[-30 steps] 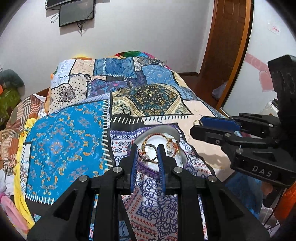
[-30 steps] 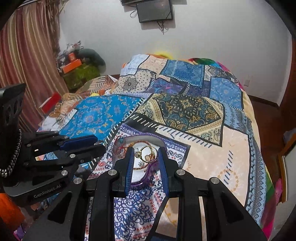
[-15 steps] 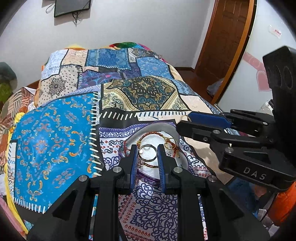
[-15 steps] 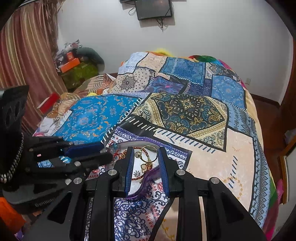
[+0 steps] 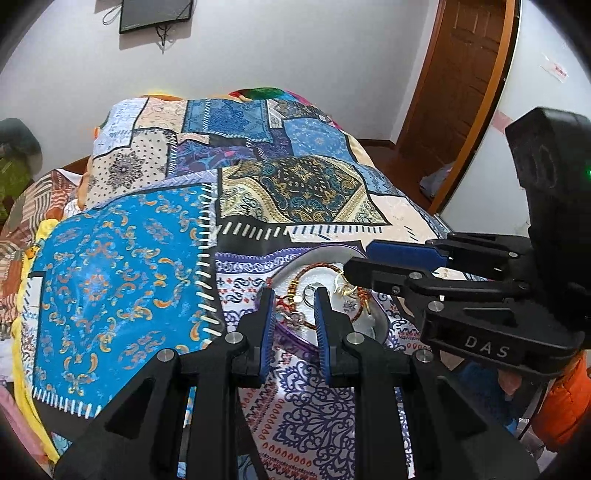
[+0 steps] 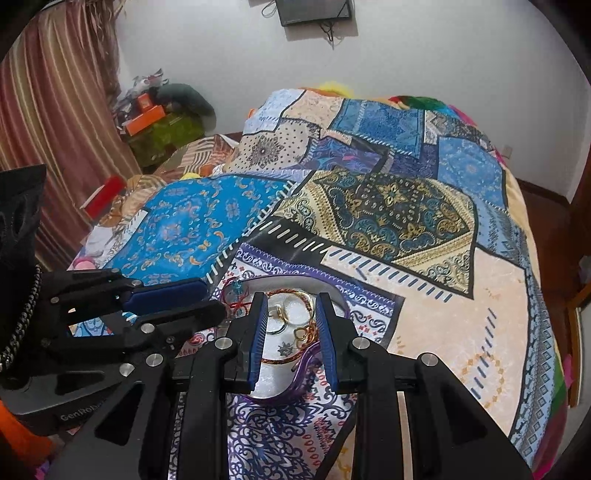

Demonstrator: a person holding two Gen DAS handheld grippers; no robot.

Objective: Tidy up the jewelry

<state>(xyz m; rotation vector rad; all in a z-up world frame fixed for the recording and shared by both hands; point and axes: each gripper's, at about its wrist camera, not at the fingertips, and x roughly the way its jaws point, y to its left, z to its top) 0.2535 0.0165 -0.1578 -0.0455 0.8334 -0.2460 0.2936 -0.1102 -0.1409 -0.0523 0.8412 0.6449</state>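
Hovering both grippers over the white dish (image 6: 286,380) of bangles (image 6: 284,360) on the patchwork bedspread (image 6: 388,206). My left gripper (image 5: 293,295) and right gripper (image 6: 289,301) are parted and hold nothing.

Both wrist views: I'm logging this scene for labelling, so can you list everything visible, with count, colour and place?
plate: one, white, purple-rimmed, on the bedspread near both grippers
bracelets: several, red and gold, in the plate; exact count unclear
rings: a few, gold and silver, in the plate
bedspread: one, blue, cream and black patchwork, covering the bed
screen: one, black, on the white wall
door: one, brown wood, right of the bed
curtain: one, red-striped, left of the bed
left gripper: black, blue-padded fingers open above the plate
right gripper: same, open above the plate
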